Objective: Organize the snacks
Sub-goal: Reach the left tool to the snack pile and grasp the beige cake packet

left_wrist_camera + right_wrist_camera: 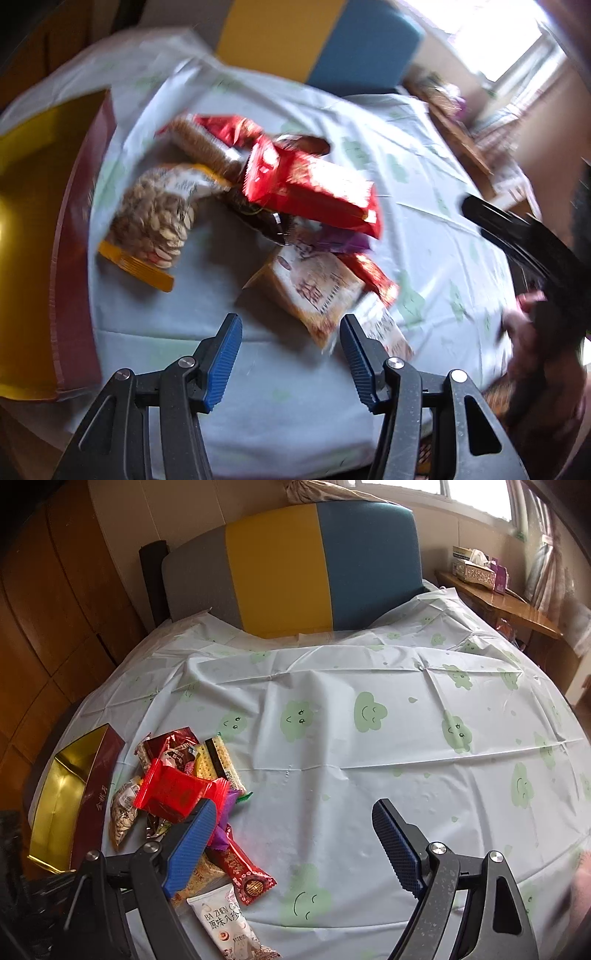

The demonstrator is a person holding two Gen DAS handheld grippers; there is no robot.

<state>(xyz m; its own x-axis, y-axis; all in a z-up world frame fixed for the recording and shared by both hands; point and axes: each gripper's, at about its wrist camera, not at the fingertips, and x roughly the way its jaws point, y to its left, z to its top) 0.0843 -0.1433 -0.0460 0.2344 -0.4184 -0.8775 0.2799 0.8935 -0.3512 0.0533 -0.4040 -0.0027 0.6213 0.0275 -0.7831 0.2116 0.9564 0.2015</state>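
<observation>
A pile of snacks lies on the pale blue cloth: a red packet, a cracker pack, a long red bar, a white packet and a seed bag. The blurred left wrist view shows the red packet, the seed bag and an orange-white packet. My left gripper stands open just short of the pile, gripping nothing, with that packet's corner near its right finger. My right gripper is open over bare cloth, right of the pile.
An open box with a gold inside and dark red walls sits left of the pile. Behind stand a grey, yellow and blue headboard, wooden panels at the left, and a side table with a tissue box.
</observation>
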